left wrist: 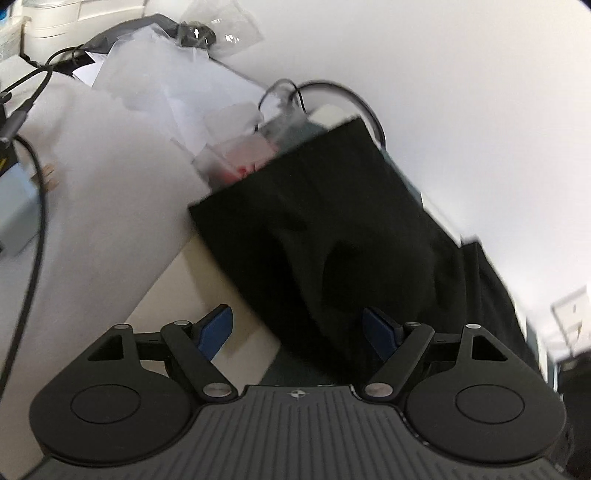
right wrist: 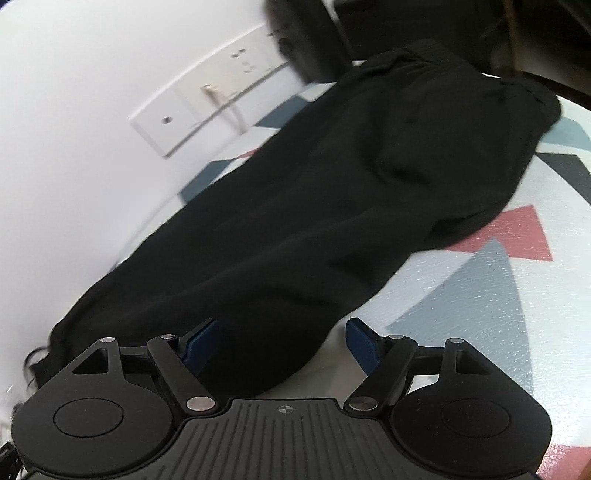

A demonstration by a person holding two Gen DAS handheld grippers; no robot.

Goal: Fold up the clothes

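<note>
A black garment (right wrist: 332, 206) lies stretched along the table beside the wall, folded lengthwise with some wrinkles. It also shows in the left wrist view (left wrist: 332, 229), where its straight end points toward the clutter. My left gripper (left wrist: 297, 332) is open and empty, hovering over the garment's near edge. My right gripper (right wrist: 282, 345) is open and empty, just above the garment's near end, with its left blue pad (right wrist: 201, 343) over the cloth.
The table has a patterned top (right wrist: 498, 266) of white, grey and red shapes. White paper sheets (left wrist: 110, 155), plastic bags (left wrist: 221, 29) and black cables (left wrist: 37, 206) lie at the far end. A wall socket plate (right wrist: 207, 96) sits close beside the garment.
</note>
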